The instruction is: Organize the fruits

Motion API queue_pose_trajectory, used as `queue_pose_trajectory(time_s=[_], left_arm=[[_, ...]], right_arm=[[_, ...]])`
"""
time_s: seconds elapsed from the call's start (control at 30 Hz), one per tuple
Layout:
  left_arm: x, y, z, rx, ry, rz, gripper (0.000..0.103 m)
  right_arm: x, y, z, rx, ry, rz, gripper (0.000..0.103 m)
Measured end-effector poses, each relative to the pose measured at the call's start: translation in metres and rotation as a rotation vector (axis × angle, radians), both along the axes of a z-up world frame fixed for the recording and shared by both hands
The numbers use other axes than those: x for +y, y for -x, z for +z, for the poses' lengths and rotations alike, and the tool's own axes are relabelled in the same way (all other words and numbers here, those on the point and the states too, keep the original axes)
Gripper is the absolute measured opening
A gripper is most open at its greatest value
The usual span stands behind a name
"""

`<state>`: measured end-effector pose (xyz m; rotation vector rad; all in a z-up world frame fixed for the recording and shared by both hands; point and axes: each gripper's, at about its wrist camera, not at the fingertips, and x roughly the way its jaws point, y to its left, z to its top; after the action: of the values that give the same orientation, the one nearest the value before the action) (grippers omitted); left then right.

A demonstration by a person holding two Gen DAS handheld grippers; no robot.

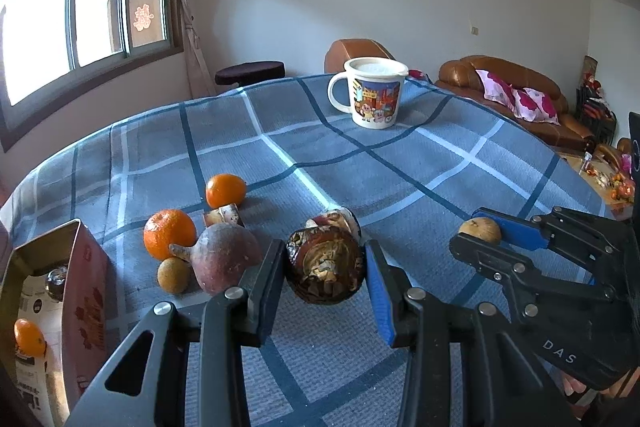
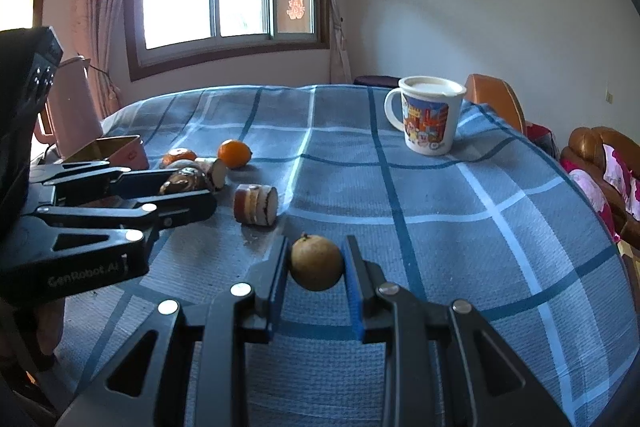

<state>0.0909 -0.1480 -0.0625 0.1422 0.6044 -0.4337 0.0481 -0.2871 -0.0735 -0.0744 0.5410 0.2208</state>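
Note:
My left gripper point(image 1: 325, 269) is shut on a dark brown, dried-looking fruit point(image 1: 325, 267) just above the blue checked cloth point(image 1: 360, 167). My right gripper point(image 2: 316, 263) is shut on a small tan round fruit point(image 2: 317, 261); this gripper also shows in the left wrist view point(image 1: 478, 233). Left of the left gripper lie two oranges point(image 1: 169, 233) point(image 1: 225, 190), a reddish-brown pear-shaped fruit point(image 1: 224, 257), a small tan fruit point(image 1: 173, 275) and a cut brown piece point(image 1: 222, 215). A sliced brown roll point(image 2: 256, 205) lies ahead of the right gripper.
An open pink tin box point(image 1: 86, 291) stands at the table's left edge with an orange point(image 1: 29, 337) and a paper packet inside. A lidded cartoon mug point(image 1: 372, 91) stands at the far side. A brown sofa point(image 1: 520, 91) is beyond the table on the right.

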Motion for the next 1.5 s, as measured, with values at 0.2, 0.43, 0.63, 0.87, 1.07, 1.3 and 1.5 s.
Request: queue_pose_trajectory(time_s=[0.2, 0.43, 0.63, 0.87, 1.07, 1.3, 1.5], left_arm=[[0.002, 0.005, 0.003, -0.030, 0.007, 0.011, 0.041], [0.007, 0.009, 0.006, -0.057, 0.023, 0.030, 0.041], [0.010, 0.013, 0.009, -0.085, 0.039, 0.037, 0.041], [0.014, 0.018, 0.011, -0.113, 0.053, 0.045, 0.041], [0.016, 0.021, 0.013, -0.134, 0.056, 0.051, 0.041], [0.018, 0.027, 0.015, -0.163, 0.061, 0.058, 0.041], [0.020, 0.029, 0.017, -0.178, 0.068, 0.066, 0.041]], right_arm=[[-0.001, 0.004, 0.002, -0.029, -0.001, -0.002, 0.030], [-0.001, 0.009, 0.003, -0.057, 0.001, -0.001, 0.030], [-0.001, 0.013, 0.005, -0.084, 0.002, -0.002, 0.030], [-0.001, 0.018, 0.006, -0.120, 0.002, 0.000, 0.030], [-0.001, 0.021, 0.007, -0.139, 0.002, 0.001, 0.030], [0.000, 0.025, 0.008, -0.167, 0.004, 0.005, 0.030], [0.000, 0.028, 0.009, -0.188, 0.003, 0.009, 0.030]])
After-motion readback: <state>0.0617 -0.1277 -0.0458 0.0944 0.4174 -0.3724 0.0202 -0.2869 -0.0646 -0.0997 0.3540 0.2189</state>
